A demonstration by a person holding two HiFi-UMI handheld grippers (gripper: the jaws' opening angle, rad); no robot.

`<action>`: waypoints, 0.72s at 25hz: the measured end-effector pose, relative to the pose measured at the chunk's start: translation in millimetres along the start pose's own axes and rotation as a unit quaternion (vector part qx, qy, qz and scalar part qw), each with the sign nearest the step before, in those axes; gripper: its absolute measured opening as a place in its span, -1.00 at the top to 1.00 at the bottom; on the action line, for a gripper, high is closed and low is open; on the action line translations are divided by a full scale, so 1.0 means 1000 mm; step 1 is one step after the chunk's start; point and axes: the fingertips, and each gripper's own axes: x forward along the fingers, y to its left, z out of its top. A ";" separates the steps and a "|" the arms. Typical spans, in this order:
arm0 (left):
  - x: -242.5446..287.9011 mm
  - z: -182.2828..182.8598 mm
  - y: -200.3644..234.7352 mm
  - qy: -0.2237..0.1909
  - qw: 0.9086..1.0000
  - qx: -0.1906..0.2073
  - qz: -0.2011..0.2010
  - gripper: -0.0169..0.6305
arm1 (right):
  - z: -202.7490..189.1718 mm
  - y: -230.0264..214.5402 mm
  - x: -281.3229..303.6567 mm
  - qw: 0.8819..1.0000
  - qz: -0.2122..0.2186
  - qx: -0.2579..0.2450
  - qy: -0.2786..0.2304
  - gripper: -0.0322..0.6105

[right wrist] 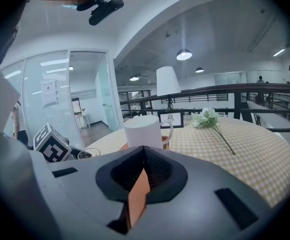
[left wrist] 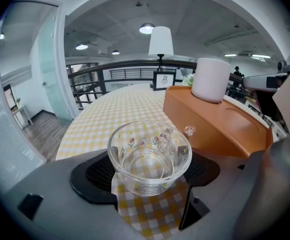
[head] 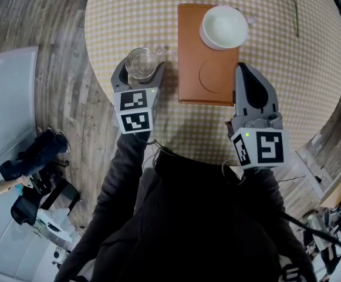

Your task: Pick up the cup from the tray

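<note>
A clear glass cup [head: 141,63] with small flower prints sits between the jaws of my left gripper [head: 139,69], over the checked cloth just left of the orange tray [head: 191,51]. In the left gripper view both pads press the glass cup [left wrist: 149,156] at its sides, so my left gripper [left wrist: 149,173] is shut on it. Whether its base rests on the cloth I cannot tell. A white mug [head: 224,27] stands at the tray's far end. My right gripper [head: 244,70] is shut and empty at the tray's near right corner, pointing toward the white mug [right wrist: 143,131].
The round table [head: 287,69] wears a yellow checked cloth, and its edge curves close behind both grippers. An empty round recess [head: 216,75] marks the tray's near half. A white flower sprig [right wrist: 209,118] lies far right. A lamp [left wrist: 160,41] and a picture frame [left wrist: 163,79] stand at the far side.
</note>
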 end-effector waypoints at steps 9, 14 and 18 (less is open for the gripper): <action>0.007 -0.010 0.010 -0.009 1.000 -0.016 -0.005 -0.31 | -0.003 0.008 0.008 1.000 0.000 0.000 0.003 0.88; 0.002 -0.010 0.003 -0.018 0.999 -0.028 0.002 -0.31 | -0.001 0.002 -0.003 1.000 0.000 -0.002 -0.001 0.88; -0.002 -0.016 0.000 -0.019 0.999 -0.032 0.005 -0.31 | -0.002 0.001 -0.008 1.000 0.002 -0.004 -0.002 0.88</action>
